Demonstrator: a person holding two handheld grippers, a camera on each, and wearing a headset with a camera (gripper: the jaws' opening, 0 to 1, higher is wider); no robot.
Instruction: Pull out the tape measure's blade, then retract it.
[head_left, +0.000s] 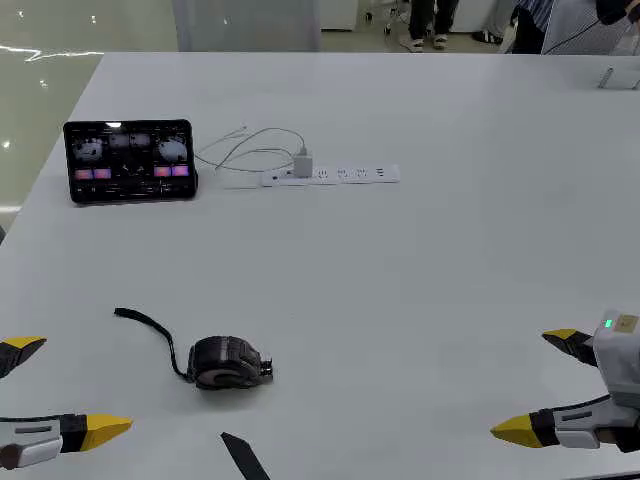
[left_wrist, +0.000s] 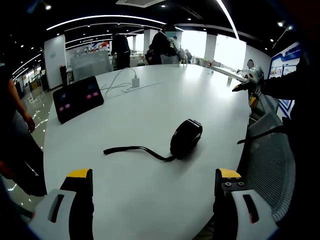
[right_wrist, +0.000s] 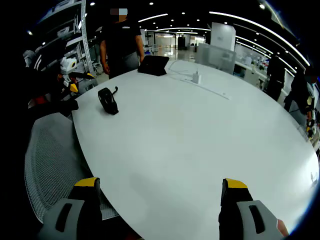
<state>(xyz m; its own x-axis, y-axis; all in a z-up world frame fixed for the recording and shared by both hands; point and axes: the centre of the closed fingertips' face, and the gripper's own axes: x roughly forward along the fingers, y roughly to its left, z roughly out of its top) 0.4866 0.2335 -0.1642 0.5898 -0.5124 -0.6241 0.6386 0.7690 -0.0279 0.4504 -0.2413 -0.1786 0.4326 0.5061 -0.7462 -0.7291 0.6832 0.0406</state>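
Note:
A black tape measure (head_left: 229, 362) lies on the white table (head_left: 400, 260) near the front left, its black wrist strap (head_left: 150, 328) trailing to the left. No blade is drawn out of it. My left gripper (head_left: 55, 385) is open at the left front edge, apart from the case. In the left gripper view the tape measure (left_wrist: 186, 138) sits ahead of my left gripper (left_wrist: 155, 187). My right gripper (head_left: 545, 382) is open at the right front edge, far from the case. In the right gripper view the tape measure (right_wrist: 108, 99) lies far left, beyond my right gripper (right_wrist: 160, 192).
A tablet (head_left: 129, 160) stands at the back left. A white power strip (head_left: 330, 175) with a charger and cables lies behind the table's middle. A mesh chair (right_wrist: 55, 160) sits at the front edge. A person (right_wrist: 121, 42) stands by the table.

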